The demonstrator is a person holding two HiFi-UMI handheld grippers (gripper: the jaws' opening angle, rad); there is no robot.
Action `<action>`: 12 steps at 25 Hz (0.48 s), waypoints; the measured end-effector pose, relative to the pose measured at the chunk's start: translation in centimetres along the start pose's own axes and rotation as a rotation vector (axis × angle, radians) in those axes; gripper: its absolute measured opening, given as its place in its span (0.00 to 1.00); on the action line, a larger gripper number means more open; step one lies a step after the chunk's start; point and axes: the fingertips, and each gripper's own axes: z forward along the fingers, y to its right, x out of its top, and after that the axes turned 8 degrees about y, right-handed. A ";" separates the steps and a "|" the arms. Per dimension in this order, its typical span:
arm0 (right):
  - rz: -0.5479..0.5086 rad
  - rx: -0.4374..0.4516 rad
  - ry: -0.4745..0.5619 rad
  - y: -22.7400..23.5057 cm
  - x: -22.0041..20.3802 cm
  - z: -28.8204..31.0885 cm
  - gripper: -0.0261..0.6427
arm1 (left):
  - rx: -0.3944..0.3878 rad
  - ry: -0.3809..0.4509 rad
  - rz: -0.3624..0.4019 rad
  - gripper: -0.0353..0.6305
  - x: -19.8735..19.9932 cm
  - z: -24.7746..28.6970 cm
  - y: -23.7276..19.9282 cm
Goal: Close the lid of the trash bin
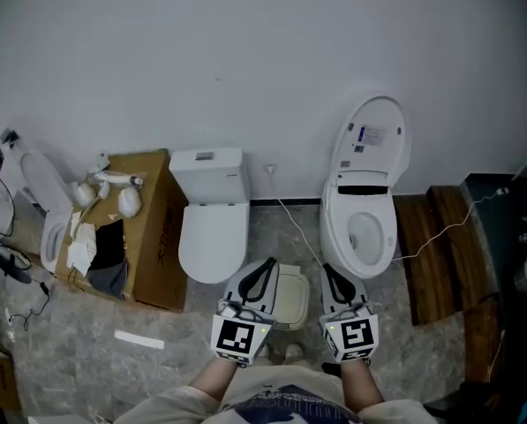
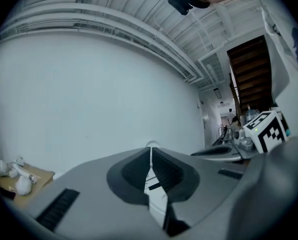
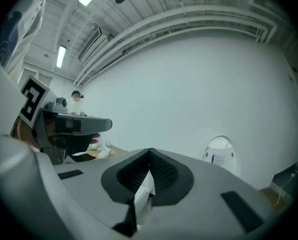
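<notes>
The small cream trash bin point(image 1: 293, 297) stands on the floor between the two toilets, and its lid appears to lie flat on top. My left gripper point(image 1: 268, 267) hovers above the bin's left part and hides it. To the bin's right my right gripper point(image 1: 327, 272) is held at about the same height. Both grippers are shut with nothing between their jaws. In the left gripper view the left gripper point(image 2: 150, 149) points level at the white wall. The right gripper point(image 3: 149, 152) does the same in the right gripper view. The bin shows in neither gripper view.
A closed white toilet point(image 1: 211, 228) stands at the wall left of the bin, an open one point(image 1: 362, 201) to the right. A cardboard box point(image 1: 148, 228) holding white items sits at the left, wooden planks point(image 1: 431, 254) at the right. A white cable point(image 1: 298, 228) runs across the floor.
</notes>
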 end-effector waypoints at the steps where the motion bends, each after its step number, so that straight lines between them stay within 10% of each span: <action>1: 0.009 -0.013 0.013 0.1 0.4 -0.2 0.05 | 0.005 0.008 -0.001 0.07 0.2 0.0 0.1; 12: 0.001 -0.062 0.094 0.0 3.0 -0.7 0.05 | -0.002 0.017 0.005 0.05 0.7 -0.3 0.2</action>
